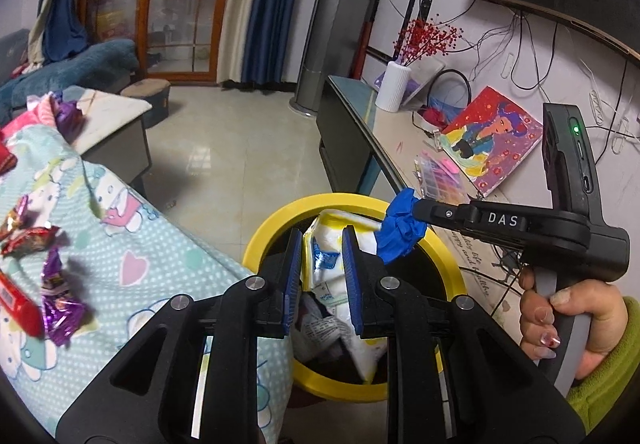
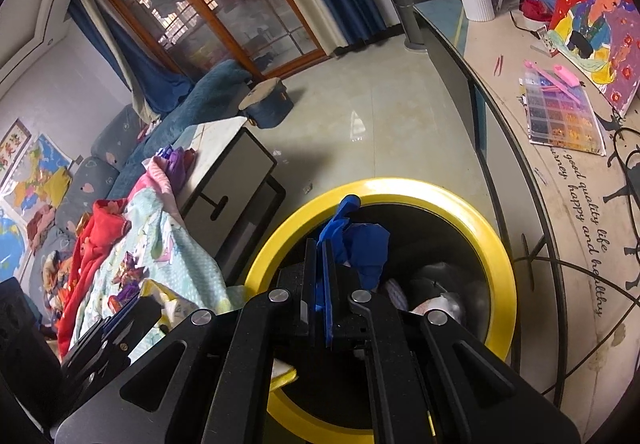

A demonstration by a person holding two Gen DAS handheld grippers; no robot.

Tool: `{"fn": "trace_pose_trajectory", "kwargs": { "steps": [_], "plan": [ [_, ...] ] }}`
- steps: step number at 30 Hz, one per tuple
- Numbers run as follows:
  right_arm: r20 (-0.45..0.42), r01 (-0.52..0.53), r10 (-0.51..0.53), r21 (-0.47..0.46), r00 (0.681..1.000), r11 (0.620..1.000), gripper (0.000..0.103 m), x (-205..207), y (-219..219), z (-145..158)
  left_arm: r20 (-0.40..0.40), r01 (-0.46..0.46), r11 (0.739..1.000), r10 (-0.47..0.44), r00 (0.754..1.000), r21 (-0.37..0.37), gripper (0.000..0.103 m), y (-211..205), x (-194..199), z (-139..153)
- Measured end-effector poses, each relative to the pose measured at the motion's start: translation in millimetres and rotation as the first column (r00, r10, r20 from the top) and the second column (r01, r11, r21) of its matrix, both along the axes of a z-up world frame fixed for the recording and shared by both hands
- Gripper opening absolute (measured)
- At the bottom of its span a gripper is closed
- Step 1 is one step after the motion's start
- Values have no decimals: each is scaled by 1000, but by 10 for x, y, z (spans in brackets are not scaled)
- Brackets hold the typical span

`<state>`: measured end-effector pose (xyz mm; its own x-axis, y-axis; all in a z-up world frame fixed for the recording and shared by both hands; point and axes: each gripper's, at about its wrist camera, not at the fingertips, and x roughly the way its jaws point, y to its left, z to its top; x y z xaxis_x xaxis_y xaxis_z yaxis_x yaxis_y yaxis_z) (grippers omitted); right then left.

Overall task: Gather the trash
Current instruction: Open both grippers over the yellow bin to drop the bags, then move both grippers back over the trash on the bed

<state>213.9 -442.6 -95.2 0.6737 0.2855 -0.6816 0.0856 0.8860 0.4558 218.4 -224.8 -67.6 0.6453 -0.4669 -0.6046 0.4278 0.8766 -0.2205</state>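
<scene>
A round bin with a bright yellow rim [image 1: 280,218] and a dark inside stands on the pale tiled floor between a bed or sofa covered in a cartoon-print blanket [image 1: 132,244] and a long low cabinet [image 1: 384,132]. Both grippers hang over its mouth. The left gripper [image 1: 320,256] has its blue-padded jaws closed part-way on a white and yellow plastic package [image 1: 324,260], which hangs down into the bin among other crumpled wrappers. The right gripper [image 2: 320,268] has its jaws pressed together on a crumpled blue glove [image 2: 360,248], held over the rim; in the left view the same glove [image 1: 400,228] sticks out from the right gripper's tip beside the package. A hand [image 1: 568,320] in a green sleeve grips that tool's handle. Deep in the bin, something grey and something pale pink lie in shadow and cannot be identified. The near side of the bin is hidden behind the black gripper bodies in both views. On the blanket, well apart from the bin, lie loose trash items: purple foil wrappers [image 1: 60,308], red wrappers [image 1: 28,238] and a red tube-like object cut off at the frame edge. On the cabinet stand a white ribbed vase [image 1: 394,86] with red berry sprigs, a colourful painting [image 1: 492,140] leaning on the wall, and a clear tray of beads [image 2: 564,116]. Cables hang down the wall above.
</scene>
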Motion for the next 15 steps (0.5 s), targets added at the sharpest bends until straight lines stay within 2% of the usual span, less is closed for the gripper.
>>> {"fn": "trace_pose_trajectory", "kwargs": {
  "steps": [1,3,4,5,6,8,13,15],
  "plan": [
    [-6,5,-5,1,1000,1000,6,4,-10,-15,-6,1,1000,-1,1000,-4,17,-2,6,-6],
    [-11,14,-14,6,1000,1000,27,5,-30,-34,-7,-6,1000,6,1000,-5,35,10,8,-11],
    [-11,21,-21,8,1000,1000,32,0,-37,-42,-7,-12,1000,12,1000,-9,43,30,4,-10],
    [-11,27,-27,5,1000,1000,36,1,-42,-40,-7,-17,1000,17,1000,-15,44,52,-5,-5],
    [-11,31,-31,2,999,1000,38,-6,-36,-37,-7,-27,999,27,1000,-17,46,89,-15,8],
    [-10,34,-34,-1,999,999,41,-4,-34,-35,4,-47,999,47,999,-15,61,145,-44,39],
    [25,17,-17,-16,1000,1000,49,-35,67,45,34,-106,994,107,994,-31,85,409,-162,144],
    [42,2,-1,-25,999,1000,51,-51,139,95,38,-132,991,134,990,-36,88,508,-186,168]
  ]
}}
